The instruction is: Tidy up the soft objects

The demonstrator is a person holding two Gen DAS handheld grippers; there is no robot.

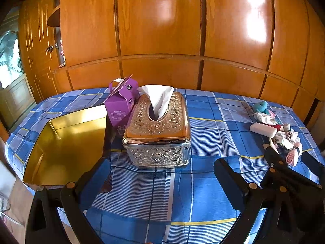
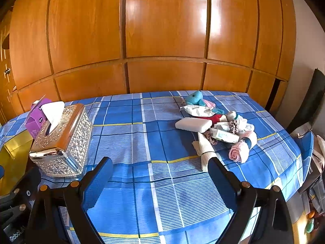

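Both grippers, left gripper (image 1: 162, 181) and right gripper (image 2: 160, 181), hovered with fingers apart (nothing held); the right would best approach the pink towel roll (image 2: 239, 151) squarely, closing across its middle

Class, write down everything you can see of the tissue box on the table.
The tissue box is a rectangular holder that looks like shiny embossed metal, with a floral relief: gold-toned on the lid, silvery on the sides. A white tissue stands up out of the oval slot in its lid. It sits upright on the blue checked cloth, beside the gold tray, with a purple carton close behind it; contact cannot be judged. No fingers touch it.
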